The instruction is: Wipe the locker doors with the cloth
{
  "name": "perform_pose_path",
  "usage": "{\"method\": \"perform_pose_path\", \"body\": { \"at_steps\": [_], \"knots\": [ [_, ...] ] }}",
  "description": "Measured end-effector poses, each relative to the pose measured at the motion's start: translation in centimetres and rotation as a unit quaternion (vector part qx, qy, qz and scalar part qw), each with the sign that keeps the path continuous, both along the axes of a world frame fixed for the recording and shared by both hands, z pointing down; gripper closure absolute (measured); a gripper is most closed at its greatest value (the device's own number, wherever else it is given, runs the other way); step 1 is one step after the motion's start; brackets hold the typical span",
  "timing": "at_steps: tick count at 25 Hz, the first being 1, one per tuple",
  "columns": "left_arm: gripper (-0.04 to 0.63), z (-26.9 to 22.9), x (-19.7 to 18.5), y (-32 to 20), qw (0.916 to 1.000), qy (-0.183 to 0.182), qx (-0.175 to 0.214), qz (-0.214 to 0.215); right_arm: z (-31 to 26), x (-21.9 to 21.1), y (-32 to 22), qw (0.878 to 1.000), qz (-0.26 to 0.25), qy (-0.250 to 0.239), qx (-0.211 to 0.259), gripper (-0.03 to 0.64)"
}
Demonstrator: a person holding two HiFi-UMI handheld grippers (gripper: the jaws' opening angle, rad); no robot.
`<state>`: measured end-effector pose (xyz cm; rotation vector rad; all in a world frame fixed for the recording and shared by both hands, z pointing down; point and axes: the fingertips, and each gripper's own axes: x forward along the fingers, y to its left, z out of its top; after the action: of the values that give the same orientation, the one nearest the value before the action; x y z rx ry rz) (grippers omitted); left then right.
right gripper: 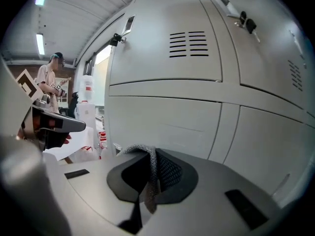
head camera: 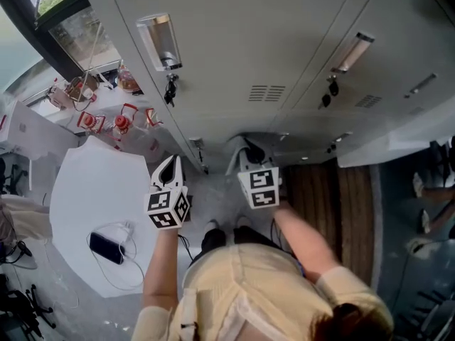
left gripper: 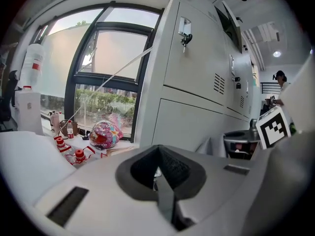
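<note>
The locker doors [right gripper: 197,82] are standing just ahead of the right claw [right gripper: 148,183] and are not yet touched, so the step in hand is probably bringing the cloth up to the panel. The right claw is pinching the cloth [right gripper: 142,150], a grey mesh strip that is looping out above its tips. To wipe well, the person should be pressing that loose loop flat against the door rather than the hard tips. The passes should be overlapping and steering round the vent slots [right gripper: 187,43] above the claw and the keys [right gripper: 244,19] up and to its right. The left claw [left gripper: 160,173] is pressed together on nothing and is aiming past the locker's corner, with the white desk [head camera: 92,183] lying to its left. Both forearms are reaching forward from the body and held low. The claws are sitting side by side and apart, the right one pointing squarely at the lower doors.
</note>
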<state>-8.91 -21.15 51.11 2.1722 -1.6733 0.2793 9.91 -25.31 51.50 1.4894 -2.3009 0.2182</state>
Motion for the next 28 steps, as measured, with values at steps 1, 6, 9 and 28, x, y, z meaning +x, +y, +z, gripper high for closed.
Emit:
{"method": "perform_pose_path", "body": {
  "at_steps": [1,6,9,28],
  "knots": [
    [0.607,0.1,-0.4,0.2,1.0000,-0.001,0.000,-0.005,0.2,-0.7,0.1,1.000,-0.009,0.000,-0.002,0.612],
    [0.607,0.5,-1.8,0.8,0.9998,0.002,0.007,-0.020,1.2,-4.5,0.7,0.998,-0.054,-0.002,-0.018,0.612],
    [0.607,0.8,-2.4,1.2,0.9995,-0.001,0.009,-0.029,1.7,-6.7,1.1,0.996,-0.081,-0.002,-0.023,0.612],
    [0.607,2.4,-4.4,2.5,0.9976,0.014,-0.011,-0.066,5.8,-11.1,-1.7,0.992,-0.106,0.045,-0.044,0.612]
  ]
}}
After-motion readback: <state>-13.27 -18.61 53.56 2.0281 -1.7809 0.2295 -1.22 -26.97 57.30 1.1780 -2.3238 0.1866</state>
